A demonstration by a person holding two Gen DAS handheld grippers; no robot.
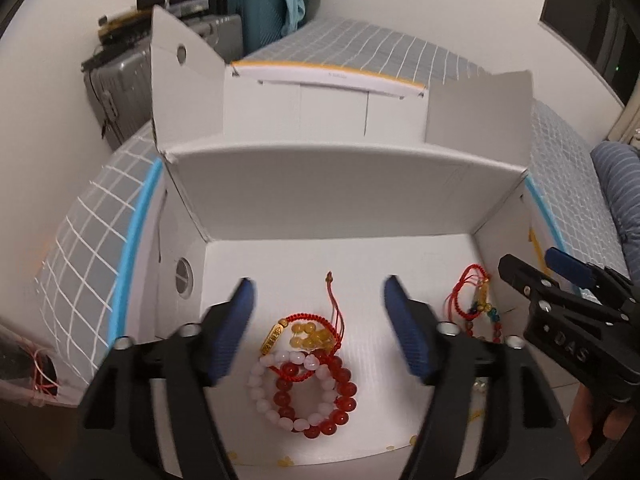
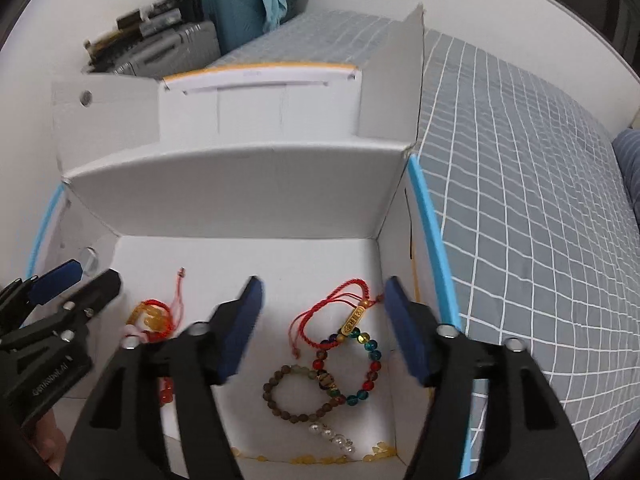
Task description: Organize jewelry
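Blue-padded fingers of the left gripper [image 1: 318, 326] stood wide apart with nothing between the pads, hanging over the floor of a white cardboard box [image 1: 344, 184]. Directly ahead and below, framed between the two fingers, lay a small heap: a red bead bracelet [image 1: 324, 404] overlapped by a white bead bracelet [image 1: 264, 392], with a red cord bracelet carrying a gold tag [image 1: 276, 334] and some amber beads [image 1: 310, 334] at its far side. The heap sat on this gripper's centre line, so it looked the nearer hand for that cluster.

The right gripper [image 2: 322, 328] was likewise spread wide and empty. Between its fingers lay the second cluster: a multicoloured glass bead bracelet [image 2: 374, 368] touching a brown bead bracelet [image 2: 296, 392], a red cord with a gold charm [image 2: 344, 320] across the top, and a short clear bead strand [image 2: 336, 438] toward the near wall. Small yellow chips [image 2: 296, 459] lined that near edge. This group lay against the box's right wall, well apart from the first heap.

Both clusters were tangled and overlapping, so a single piece would probably need to be picked at an exposed arc.

Outward, the box's flaps stood upright, and it rested on a grey grid-patterned bedspread [image 2: 520, 168]. Suitcases [image 2: 188, 44] were stacked against the far wall.
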